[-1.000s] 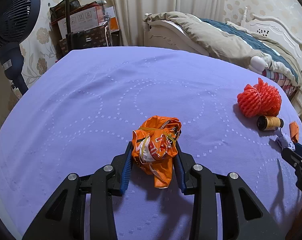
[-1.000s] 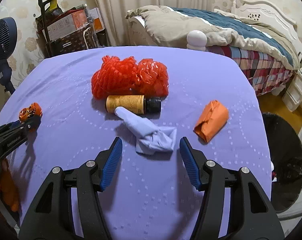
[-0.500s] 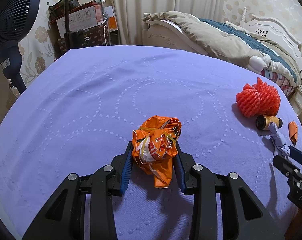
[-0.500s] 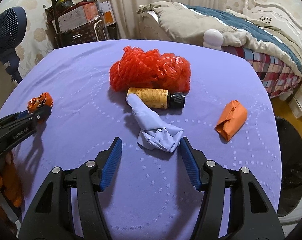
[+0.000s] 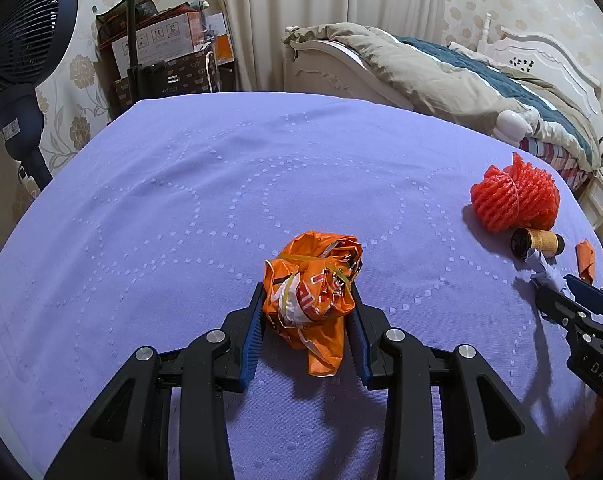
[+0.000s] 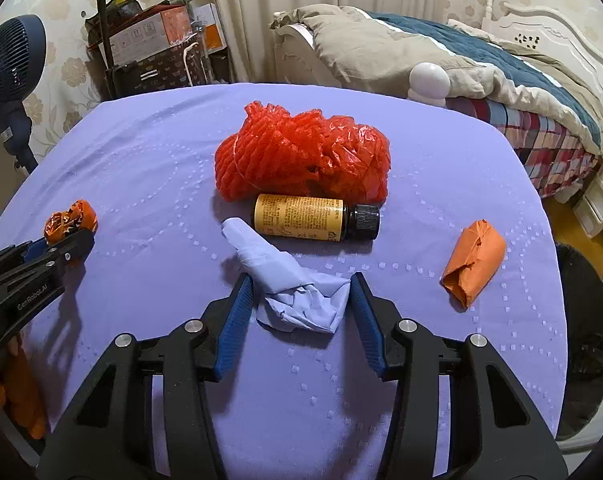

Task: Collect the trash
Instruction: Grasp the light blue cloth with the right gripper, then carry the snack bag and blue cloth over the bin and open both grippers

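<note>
Left gripper: jaws clamped on the wrapper, bottom centre of the left view, tail hanging below the pads. Good enough; don't regrip, just keep the squeeze on.

Right gripper: jaws part open, straddling the wide end of the tissue, lower centre of the right view. The right pad looks to be touching the tissue and the left one is just beside it, so you're not gripping yet. Close now, straight in. It's soft, so squeeze fully or it'll slip out on the lift.

The tissue's thin end runs up to the bottle, mid frame, just beside it. Lift straight up and watch you don't roll the bottle.

Further out: orange packet at centre right, red net behind the bottle. Those come later, I'd guess.

Black bin sits at the right edge, below the table rim. Likely the drop point.
</note>
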`<control>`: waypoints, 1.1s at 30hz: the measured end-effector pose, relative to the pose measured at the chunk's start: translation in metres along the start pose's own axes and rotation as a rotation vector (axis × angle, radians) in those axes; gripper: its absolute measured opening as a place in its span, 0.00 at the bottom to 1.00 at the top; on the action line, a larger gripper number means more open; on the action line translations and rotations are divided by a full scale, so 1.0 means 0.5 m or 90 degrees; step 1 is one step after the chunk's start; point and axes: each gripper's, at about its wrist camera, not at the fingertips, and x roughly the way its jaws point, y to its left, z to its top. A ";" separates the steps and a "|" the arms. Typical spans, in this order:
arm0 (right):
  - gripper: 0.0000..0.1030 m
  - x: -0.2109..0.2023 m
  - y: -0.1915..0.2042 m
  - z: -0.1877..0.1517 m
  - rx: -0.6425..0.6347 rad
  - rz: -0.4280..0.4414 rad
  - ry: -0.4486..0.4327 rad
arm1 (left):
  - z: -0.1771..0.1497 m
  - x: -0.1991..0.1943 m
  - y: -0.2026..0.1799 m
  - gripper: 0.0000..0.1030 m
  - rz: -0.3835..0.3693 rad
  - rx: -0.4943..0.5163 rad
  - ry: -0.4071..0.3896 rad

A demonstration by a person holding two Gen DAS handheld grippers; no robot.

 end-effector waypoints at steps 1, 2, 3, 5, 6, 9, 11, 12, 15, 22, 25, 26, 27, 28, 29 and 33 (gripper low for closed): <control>0.47 -0.001 0.000 -0.001 -0.001 0.000 0.001 | 0.000 0.000 0.000 0.36 0.000 0.000 0.000; 0.46 -0.003 0.001 -0.004 -0.004 -0.001 0.002 | 0.000 0.000 0.000 0.36 0.000 0.000 0.000; 0.45 -0.005 0.003 -0.007 -0.005 -0.002 0.003 | 0.000 0.000 0.000 0.36 -0.001 0.000 0.000; 0.45 -0.011 0.007 -0.015 -0.008 -0.004 0.004 | 0.000 0.000 0.000 0.36 0.000 0.000 0.000; 0.45 -0.014 0.009 -0.019 -0.010 -0.003 0.003 | 0.000 0.000 0.000 0.36 0.000 0.000 0.000; 0.46 -0.019 0.010 -0.023 -0.007 -0.002 -0.001 | 0.000 0.000 0.000 0.36 0.000 0.000 0.000; 0.49 -0.017 0.010 -0.022 0.000 -0.001 0.001 | 0.000 0.000 0.000 0.36 0.000 0.000 0.000; 0.53 -0.016 0.009 -0.020 0.002 0.000 0.001 | 0.000 0.000 0.000 0.36 0.000 0.000 0.000; 0.54 -0.014 0.016 -0.013 -0.003 0.002 -0.002 | 0.000 0.000 0.000 0.36 0.000 0.000 0.000; 0.49 -0.008 0.032 -0.008 -0.021 0.003 0.001 | -0.001 0.000 0.000 0.36 -0.001 0.001 0.000; 0.48 -0.015 0.024 -0.010 -0.007 0.002 -0.008 | 0.001 -0.003 -0.006 0.36 -0.004 0.002 -0.002; 0.48 -0.017 0.022 -0.010 -0.005 0.002 -0.010 | 0.002 -0.005 -0.008 0.36 -0.006 0.002 -0.003; 0.48 -0.021 0.020 -0.011 -0.002 0.002 -0.014 | 0.002 -0.008 -0.010 0.36 -0.008 0.002 -0.006; 0.48 -0.024 0.019 -0.012 0.000 0.001 -0.017 | 0.003 -0.009 -0.011 0.36 -0.009 0.003 -0.007; 0.48 -0.030 0.017 -0.014 0.000 -0.003 -0.022 | 0.003 -0.012 -0.012 0.36 -0.011 0.003 -0.009; 0.48 -0.049 0.004 -0.021 0.002 -0.012 -0.036 | -0.001 -0.023 -0.025 0.36 -0.012 0.014 -0.015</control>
